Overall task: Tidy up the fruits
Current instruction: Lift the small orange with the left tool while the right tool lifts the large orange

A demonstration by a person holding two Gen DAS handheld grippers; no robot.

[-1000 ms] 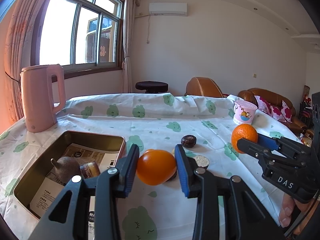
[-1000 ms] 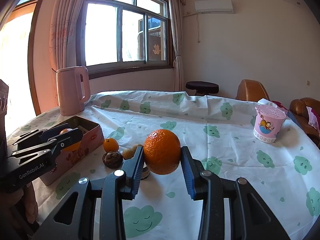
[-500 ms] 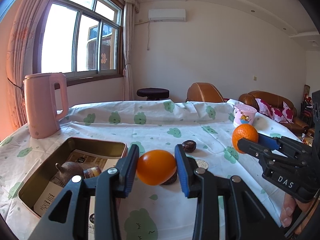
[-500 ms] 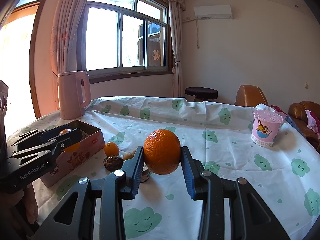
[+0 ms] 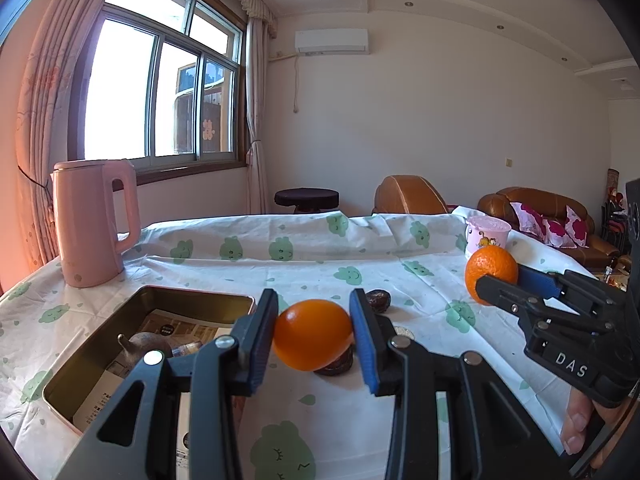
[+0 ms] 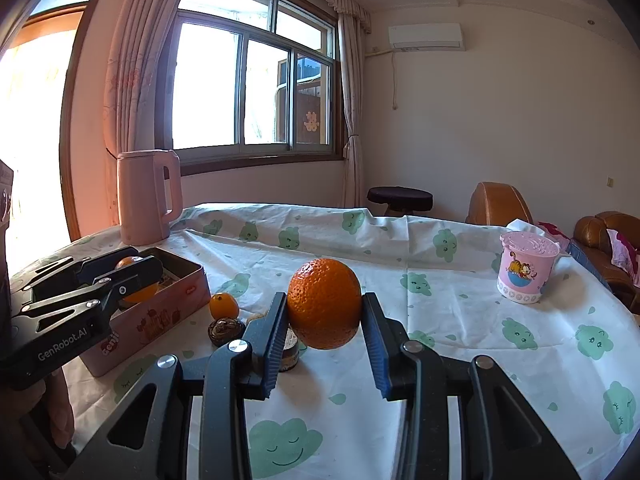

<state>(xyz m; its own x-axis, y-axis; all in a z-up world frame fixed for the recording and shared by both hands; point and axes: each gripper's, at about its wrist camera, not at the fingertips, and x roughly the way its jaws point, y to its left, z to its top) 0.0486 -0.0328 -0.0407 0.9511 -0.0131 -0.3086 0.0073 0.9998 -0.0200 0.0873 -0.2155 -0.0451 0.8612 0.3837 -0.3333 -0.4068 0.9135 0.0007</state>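
My left gripper is shut on a smooth orange fruit and holds it above the table, just right of the open metal tin. My right gripper is shut on a larger rough-skinned orange, held above the cloth; it also shows in the left wrist view. The tin holds a brown fruit. On the cloth beside it lie a small orange and dark round fruits.
A pink kettle stands at the far left of the table. A pink cup stands at the far right. A small jar sits under the right gripper. A stool and brown sofas stand beyond the table.
Both grippers have risen and tilted up slightly with their fruits still held; the table and tin sit lower in both views. The grips are unchanged.
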